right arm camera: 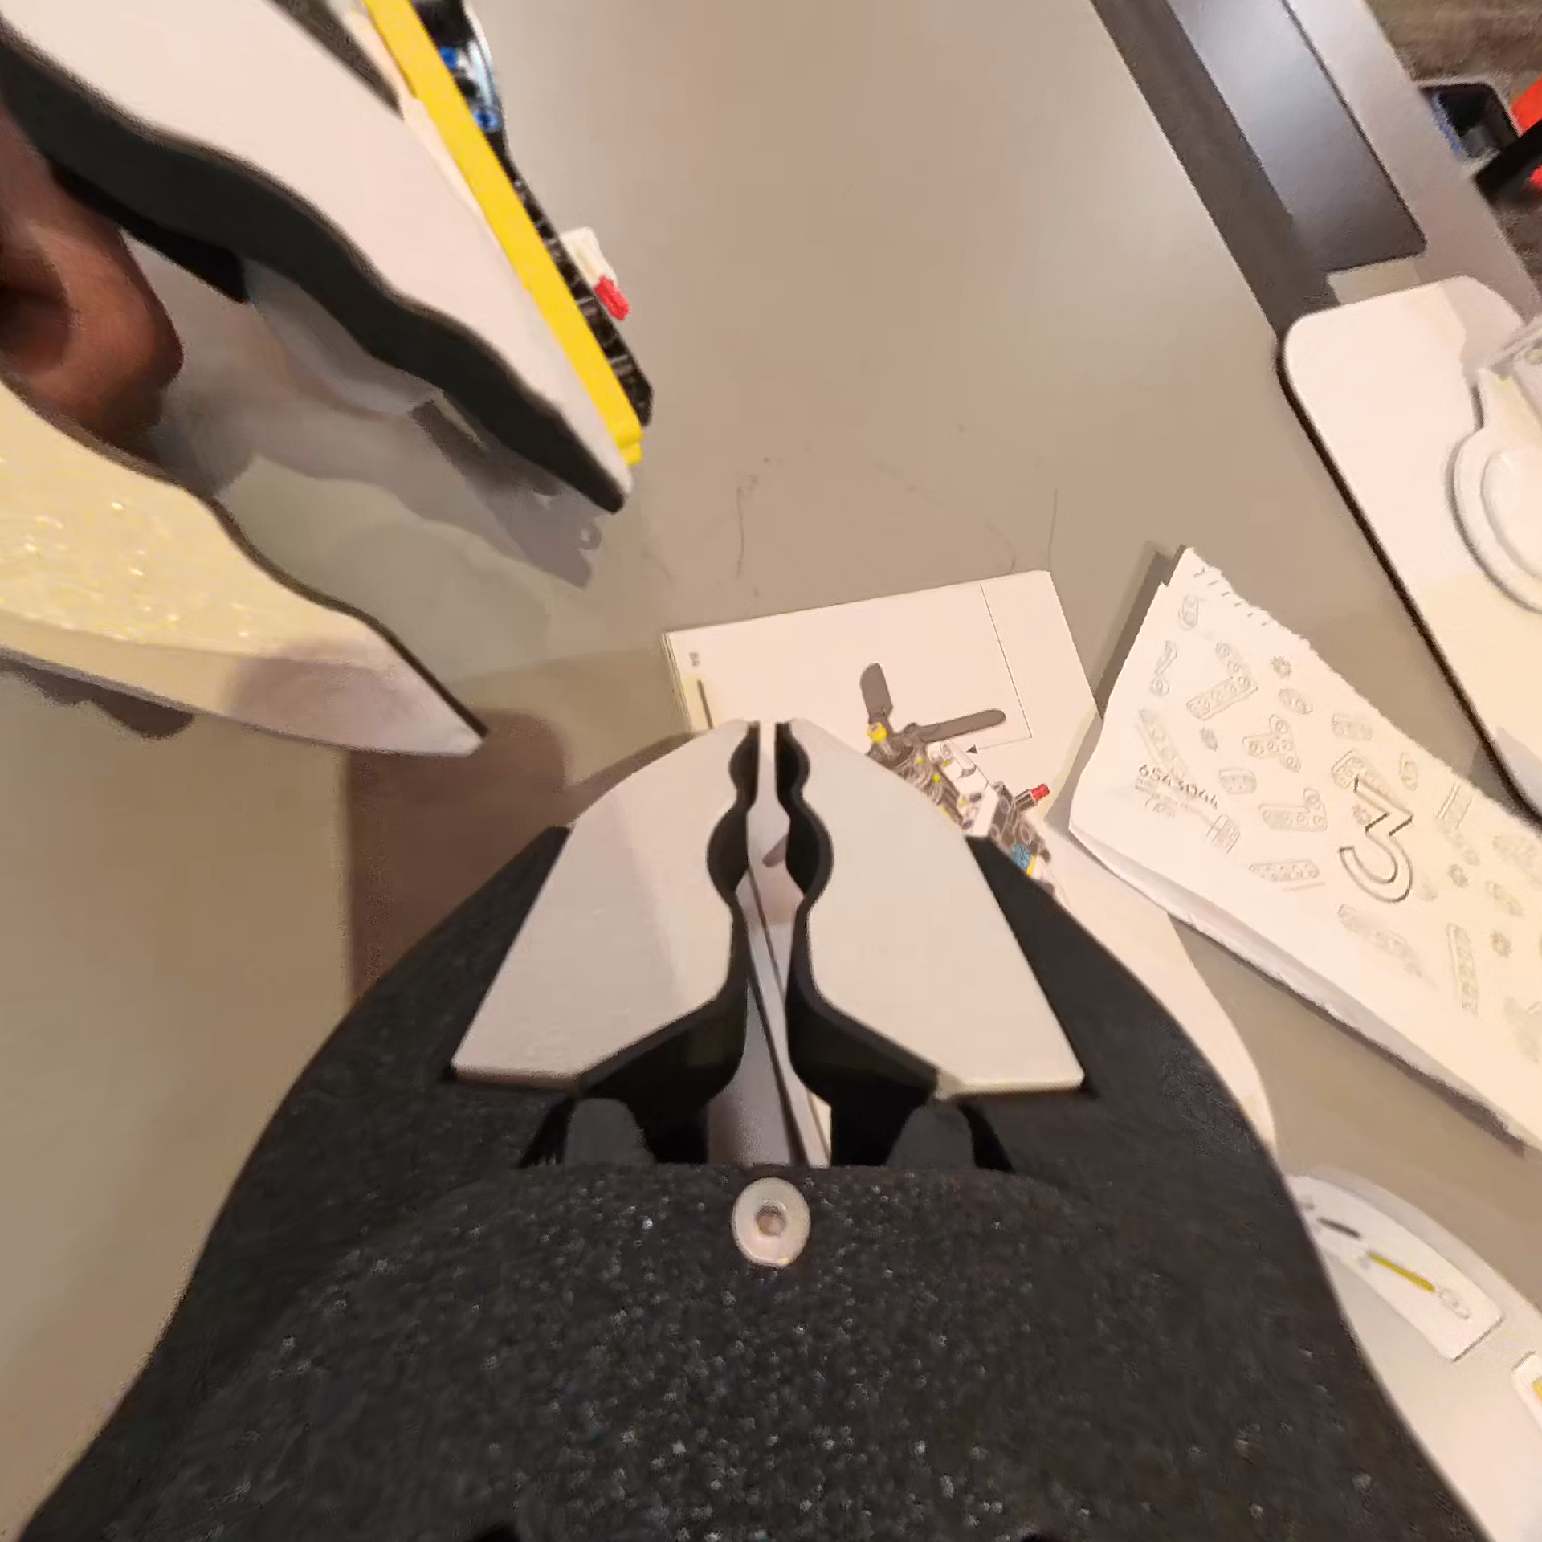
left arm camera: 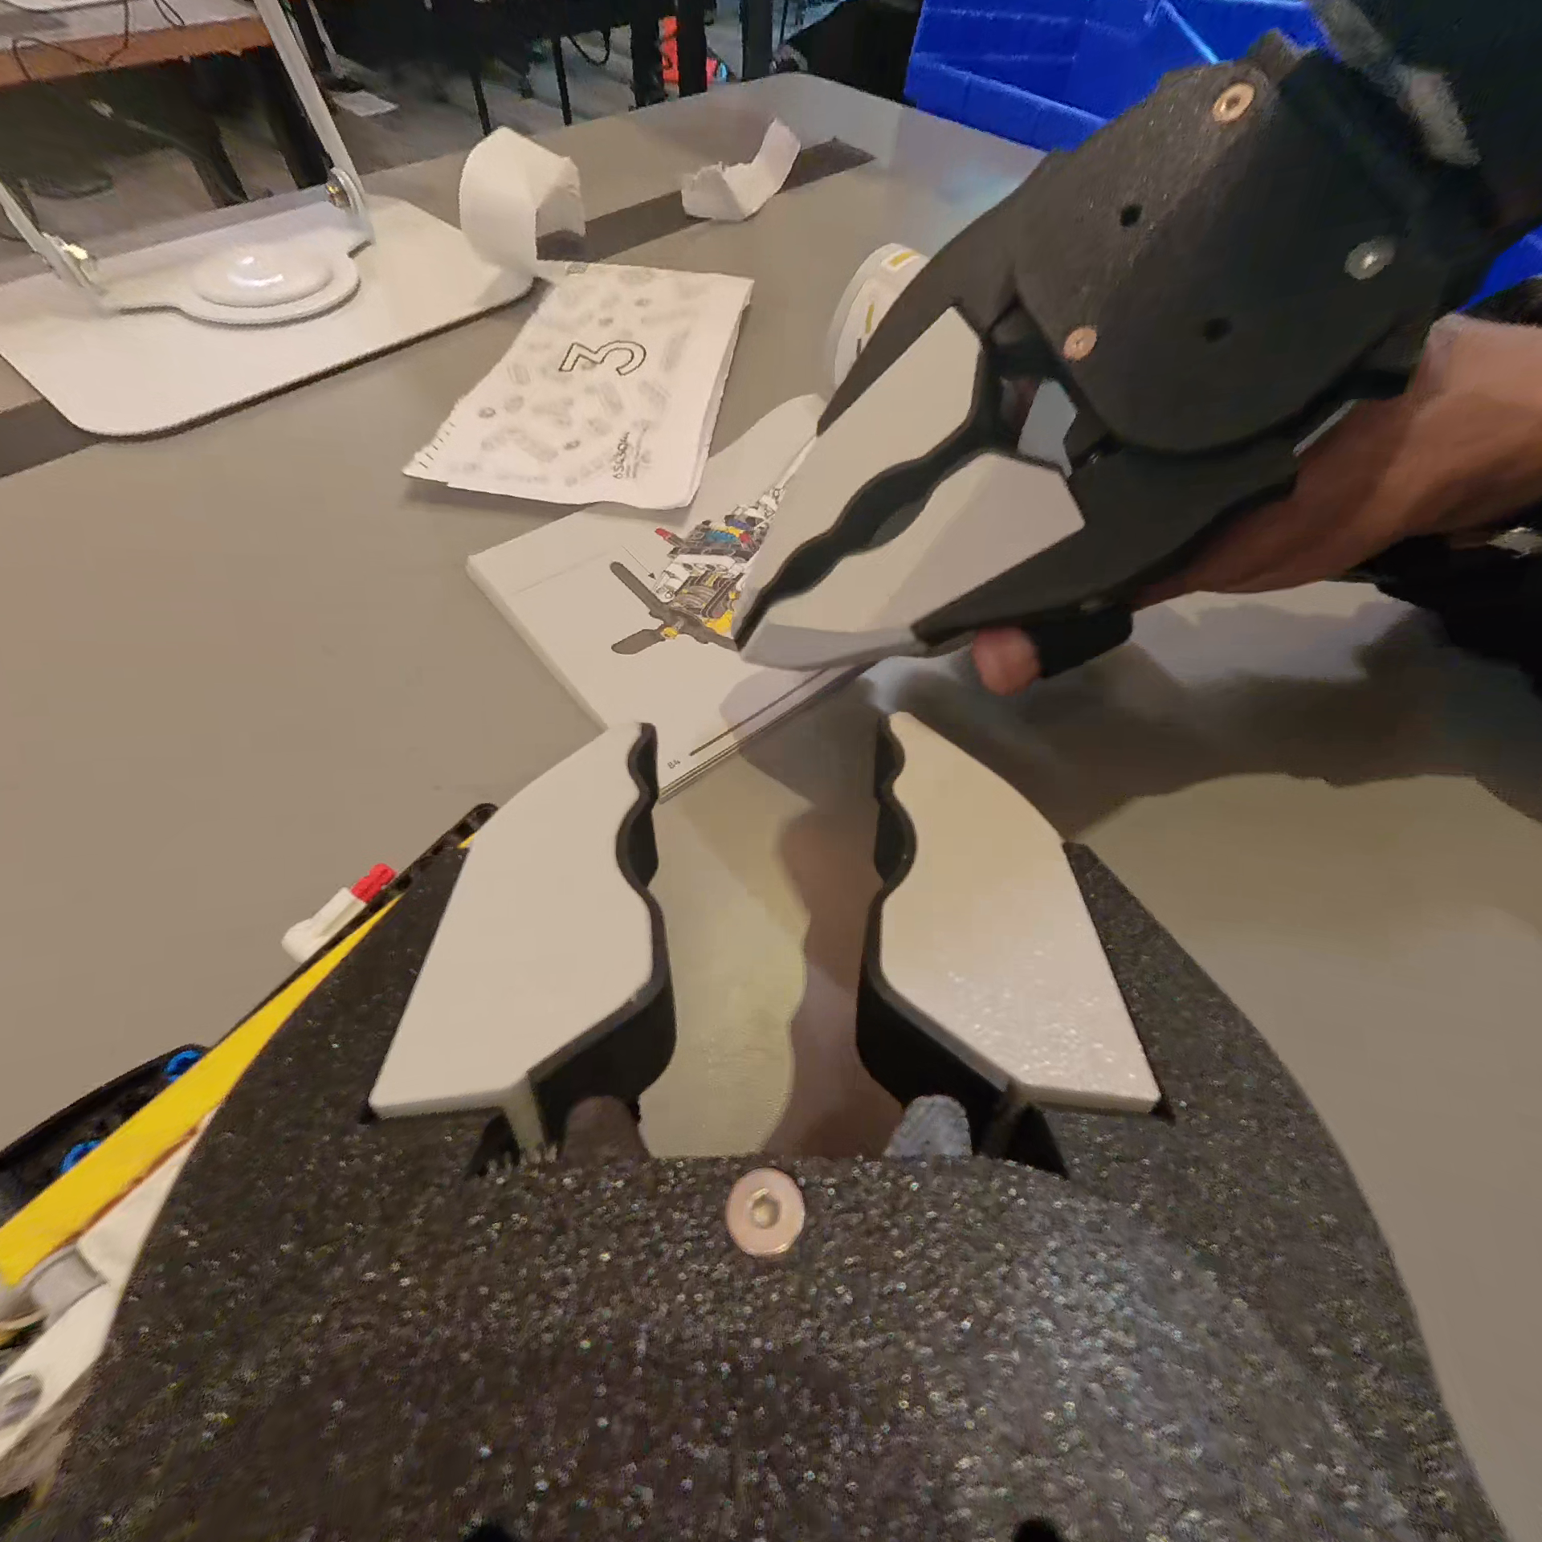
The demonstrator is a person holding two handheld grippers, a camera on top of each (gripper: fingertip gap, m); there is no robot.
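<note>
An open instruction booklet (left arm camera: 584, 617) with a coloured model drawing lies flat on the grey table (left arm camera: 250, 667). My left gripper (left arm camera: 763, 734) is open and empty. Its left fingertip (left arm camera: 638, 743) is at the booklet's near corner, and bare table shows between the fingers. My right gripper (right arm camera: 768, 730) is shut, with only a thin slit between the pads. Its tips are low over the booklet's (right arm camera: 834, 667) edge, which shows through the slit. The right gripper (left arm camera: 747, 638) also shows from the side in the left wrist view, held by a hand. The left gripper (right arm camera: 551, 617) shows at upper left in the right wrist view.
A printed paper bag (left arm camera: 584, 392) lies beyond the booklet. A white stand base (left arm camera: 209, 334), a white strip roll (left arm camera: 517, 192) and torn paper (left arm camera: 734, 179) sit farther back. A yellow and black model (left arm camera: 167, 1110) lies at left. A round white object (right arm camera: 1402, 1285) sits by the right gripper. Across from one pair of fingers to the other is roughly 5 cm.
</note>
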